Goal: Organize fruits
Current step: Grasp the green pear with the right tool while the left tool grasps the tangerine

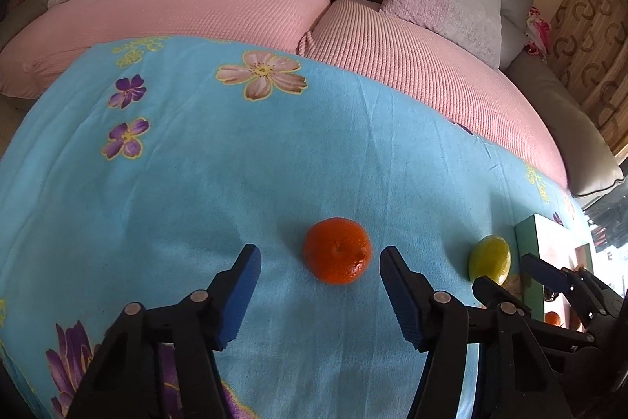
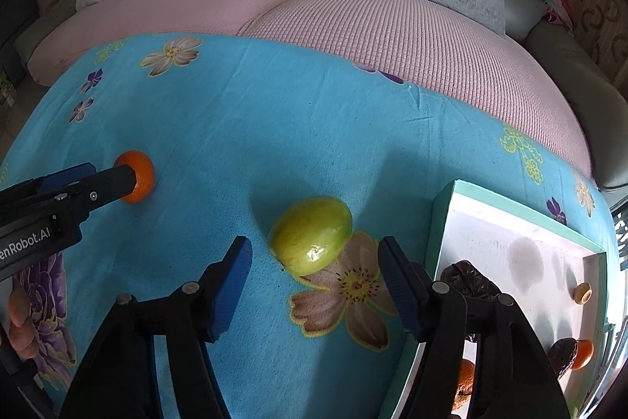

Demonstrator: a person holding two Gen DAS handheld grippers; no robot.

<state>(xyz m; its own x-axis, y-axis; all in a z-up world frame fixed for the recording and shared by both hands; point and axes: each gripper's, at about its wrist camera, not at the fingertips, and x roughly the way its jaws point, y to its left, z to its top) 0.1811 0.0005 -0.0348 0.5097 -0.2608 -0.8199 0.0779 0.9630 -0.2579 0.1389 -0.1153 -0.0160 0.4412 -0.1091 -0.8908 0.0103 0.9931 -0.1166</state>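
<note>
An orange tangerine (image 1: 337,250) lies on the blue flowered blanket (image 1: 196,183). It sits between the tips of my open left gripper (image 1: 320,258), nearer the right finger and apart from both. A smooth green fruit (image 2: 312,240) rests on the blanket between the tips of my open right gripper (image 2: 314,250), with a gap on each side. In the right wrist view the left gripper (image 2: 106,175) reaches in from the left at the tangerine (image 2: 143,169). The left wrist view shows the green fruit (image 1: 490,259) and the right gripper (image 1: 514,277) at the right.
A shallow white box with a teal rim (image 2: 443,222) stands right of the green fruit. It holds dark wrinkled fruits (image 2: 467,281), tangerines (image 2: 585,354) and a small pale piece (image 2: 581,292). A pink-covered sofa (image 1: 235,10) with cushions lies behind the blanket. A hand (image 2: 19,321) shows at the left edge.
</note>
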